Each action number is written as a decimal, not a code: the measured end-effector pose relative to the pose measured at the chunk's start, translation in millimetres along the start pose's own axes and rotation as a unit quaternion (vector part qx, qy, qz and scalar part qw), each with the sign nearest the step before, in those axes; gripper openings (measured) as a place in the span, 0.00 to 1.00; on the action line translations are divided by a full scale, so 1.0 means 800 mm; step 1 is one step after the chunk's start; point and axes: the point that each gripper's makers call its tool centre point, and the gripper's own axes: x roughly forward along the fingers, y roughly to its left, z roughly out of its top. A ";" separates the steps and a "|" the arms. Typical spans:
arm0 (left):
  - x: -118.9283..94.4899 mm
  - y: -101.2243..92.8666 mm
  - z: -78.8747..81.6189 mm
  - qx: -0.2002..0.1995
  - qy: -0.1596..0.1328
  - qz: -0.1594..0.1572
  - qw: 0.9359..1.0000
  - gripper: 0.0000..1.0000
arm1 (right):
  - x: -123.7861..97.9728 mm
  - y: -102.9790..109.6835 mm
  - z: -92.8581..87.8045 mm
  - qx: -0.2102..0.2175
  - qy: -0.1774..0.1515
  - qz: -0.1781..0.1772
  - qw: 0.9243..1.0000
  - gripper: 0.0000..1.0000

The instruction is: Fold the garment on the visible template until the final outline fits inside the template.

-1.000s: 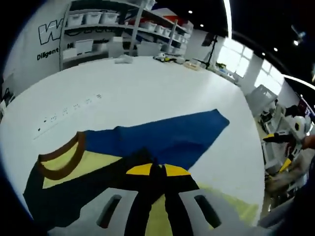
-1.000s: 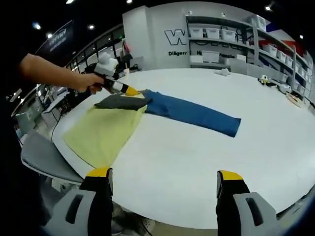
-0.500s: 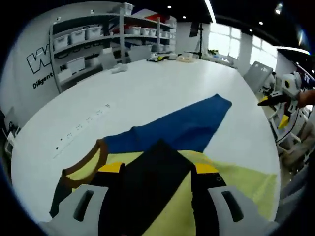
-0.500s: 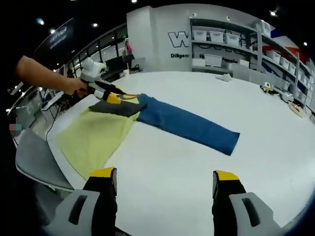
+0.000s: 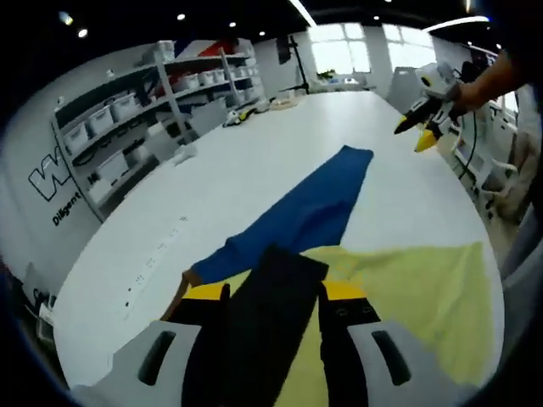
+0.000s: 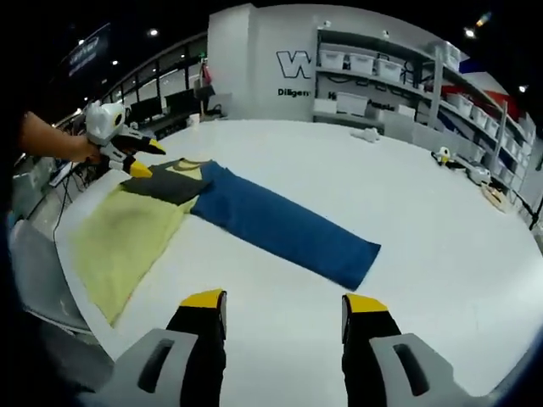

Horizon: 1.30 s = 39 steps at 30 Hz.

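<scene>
Biggest risk as we judged it: the blue part of the garment [image 6: 284,229] ran well off the yellow template [image 6: 119,246], out over the white table [image 6: 441,254], so any fold short of bringing that whole length back would leave the outline outside the sheet. Second risk: our left gripper [image 5: 273,292] had its yellow tips apart w/ the dark panel [image 5: 271,322] lying btwn them, not pinched; closing there could bunch the layers or drag the garment sideways off the template. Third: the template looked like loose sheet, one edge near the table rim, so a pull on the cloth might shift it too.

Our right gripper [image 6: 284,305] hung over bare table, jaws apart, nothing btwn them, well away from the blue end. In that view the left gripper [image 6: 136,157] sat at the collar end, held by a hand [image 6: 72,148]; in the left gripper view the right gripper [image 5: 420,119] showed beyond the blue end.

The garment itself: long blue strip, flat and fairly smooth, slanting across the table; near end square-cut. Dark grey panel at the other end, resting on the template's corner, w/ a brown collar edge [image 5: 182,284] just showing. Shelving [image 6: 382,72] stood behind.
</scene>
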 end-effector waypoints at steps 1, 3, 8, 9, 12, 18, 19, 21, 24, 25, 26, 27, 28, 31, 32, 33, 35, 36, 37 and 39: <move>-0.002 0.000 0.002 -0.004 -0.005 -0.002 1.000 0.43 | 0.003 -0.004 0.000 0.002 0.002 -0.004 1.000 0.45; -0.005 0.001 0.003 -0.015 -0.012 -0.003 1.000 0.52 | 0.008 -0.011 0.001 0.008 0.005 -0.009 1.000 0.42; -0.021 -0.009 0.002 -0.016 -0.016 -0.006 1.000 0.56 | 0.023 -0.033 0.003 0.023 0.010 -0.031 0.999 0.33; -0.025 -0.011 0.000 -0.018 -0.016 -0.006 1.000 0.57 | 0.026 -0.037 0.004 0.025 0.010 -0.035 0.999 0.31; -0.036 -0.015 -0.006 -0.024 -0.014 -0.004 1.000 0.60 | 0.036 -0.050 0.005 0.031 0.018 -0.046 0.998 0.27; -0.050 -0.023 -0.026 -0.040 0.000 -0.005 0.999 0.68 | 0.047 -0.062 0.009 0.026 0.023 -0.057 0.998 0.25; -0.053 -0.023 -0.028 -0.040 0.001 -0.004 0.999 0.68 | 0.048 -0.063 0.009 0.027 0.026 -0.058 0.998 0.25; -0.058 -0.026 -0.031 -0.046 0.001 -0.003 0.999 0.70 | 0.053 -0.068 0.007 0.029 0.029 -0.061 0.997 0.24; -0.062 -0.031 -0.035 -0.064 0.003 -0.004 0.998 0.76 | 0.059 -0.078 0.003 0.038 0.041 -0.072 0.996 0.23; -0.063 -0.033 -0.037 -0.068 0.004 -0.004 0.998 0.79 | 0.061 -0.082 0.002 0.043 0.043 -0.075 0.995 0.23; -0.066 -0.037 -0.037 -0.068 0.003 -0.006 0.998 0.81 | 0.063 -0.085 0.000 0.054 0.044 -0.080 0.994 0.23; -0.068 -0.040 -0.038 -0.068 0.003 -0.007 0.998 0.81 | 0.064 -0.087 -0.002 0.060 0.049 -0.082 0.994 0.23; -0.071 -0.043 -0.040 -0.066 0.004 -0.009 0.998 0.81 | 0.067 -0.090 -0.004 0.063 0.053 -0.083 0.993 0.23; -0.078 -0.050 -0.045 -0.063 0.009 -0.010 0.998 0.83 | 0.075 -0.091 -0.010 0.059 0.064 -0.083 0.993 0.23; -0.082 -0.051 -0.048 -0.067 0.011 -0.009 0.998 0.84 | 0.078 -0.091 -0.012 0.059 0.069 -0.084 0.992 0.23; -0.084 -0.051 -0.050 -0.071 0.011 -0.008 0.997 0.84 | 0.082 -0.092 -0.012 0.062 0.070 -0.084 0.992 0.23; -0.090 -0.052 -0.055 -0.078 0.014 -0.006 0.997 0.85 | 0.085 -0.089 -0.009 0.064 0.070 -0.086 0.992 0.24; -0.092 -0.052 -0.057 -0.079 0.015 -0.005 0.997 0.85 | 0.087 -0.090 -0.009 0.065 0.071 -0.088 0.991 0.24; -0.095 -0.053 -0.060 -0.080 0.018 -0.003 0.997 0.85 | 0.090 -0.092 -0.009 0.067 0.072 -0.091 0.991 0.25; -0.098 -0.052 -0.063 -0.082 0.020 -0.001 0.996 0.85 | 0.095 -0.096 -0.010 0.073 0.072 -0.099 0.990 0.25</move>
